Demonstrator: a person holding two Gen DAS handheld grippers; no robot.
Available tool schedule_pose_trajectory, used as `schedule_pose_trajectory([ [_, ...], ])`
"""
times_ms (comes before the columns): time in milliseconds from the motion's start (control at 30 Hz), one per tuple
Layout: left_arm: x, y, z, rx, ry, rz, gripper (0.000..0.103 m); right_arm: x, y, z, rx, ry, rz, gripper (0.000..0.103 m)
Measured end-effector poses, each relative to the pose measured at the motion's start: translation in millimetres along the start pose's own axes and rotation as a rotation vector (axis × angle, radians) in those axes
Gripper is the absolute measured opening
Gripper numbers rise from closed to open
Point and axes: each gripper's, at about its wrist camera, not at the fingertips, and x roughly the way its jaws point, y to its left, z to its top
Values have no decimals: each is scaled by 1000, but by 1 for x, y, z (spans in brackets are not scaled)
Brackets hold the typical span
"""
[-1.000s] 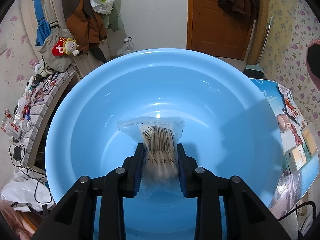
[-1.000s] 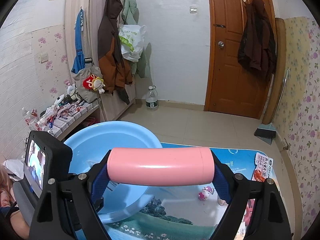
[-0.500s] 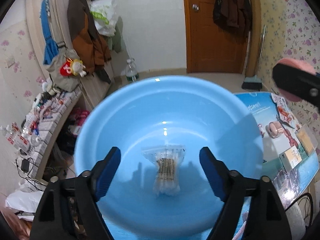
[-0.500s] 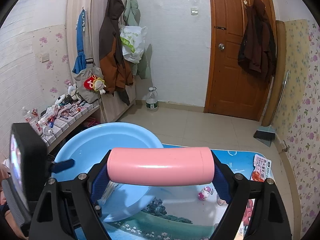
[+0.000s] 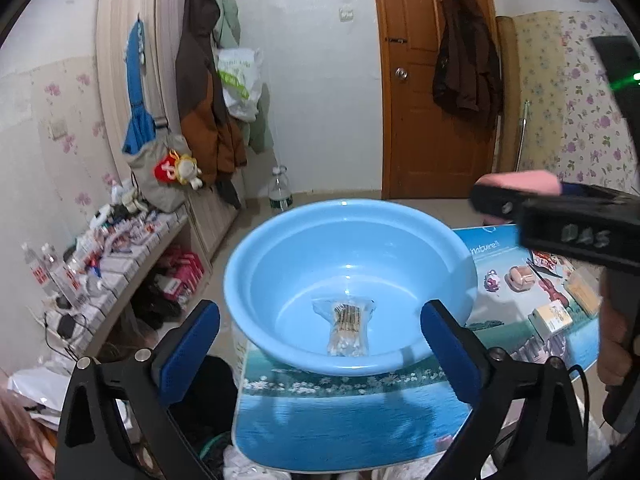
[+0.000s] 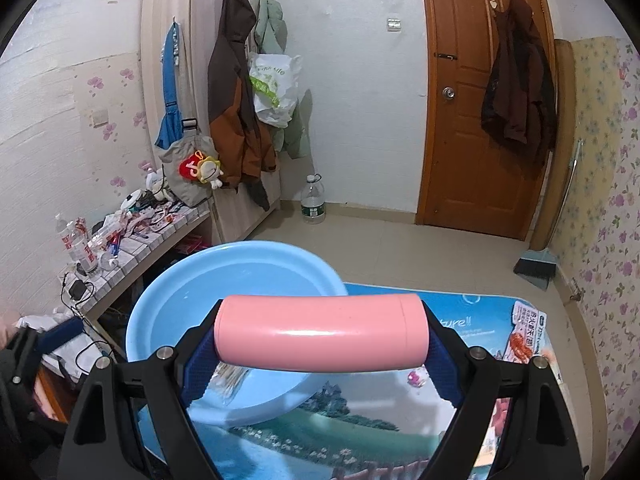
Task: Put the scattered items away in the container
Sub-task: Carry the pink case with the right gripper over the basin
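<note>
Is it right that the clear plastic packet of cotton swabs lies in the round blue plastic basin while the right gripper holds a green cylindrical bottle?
Not quite. The right wrist view shows the right gripper shut on a pink cylindrical bottle, not green. The clear plastic packet of cotton swabs does lie in the round blue plastic basin.

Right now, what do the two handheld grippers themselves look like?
The left gripper has matte black angular plastic arms with silver screw heads and textured blue rubber fingertips. The right gripper is built the same way; its black body carries a faint handwritten marking.
</note>
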Motion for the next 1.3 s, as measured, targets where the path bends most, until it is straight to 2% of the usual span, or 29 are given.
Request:
schedule_pose_trajectory([
  [333, 5, 22, -5, -43, 19, 36, 103, 25, 23, -11, -45, 63, 10, 88],
  [700, 31, 52, -17, -117, 69, 52, 103, 92, 47, -20, -105, 196, 26, 88],
  [1000, 41, 58, -17, -125, 76, 47, 103, 126, 71, -20, -208, 272, 56, 88],
  [1300, 46, 60, -20, -136, 88, 39, 103, 146, 78, -31, -209, 352, 61, 88],
])
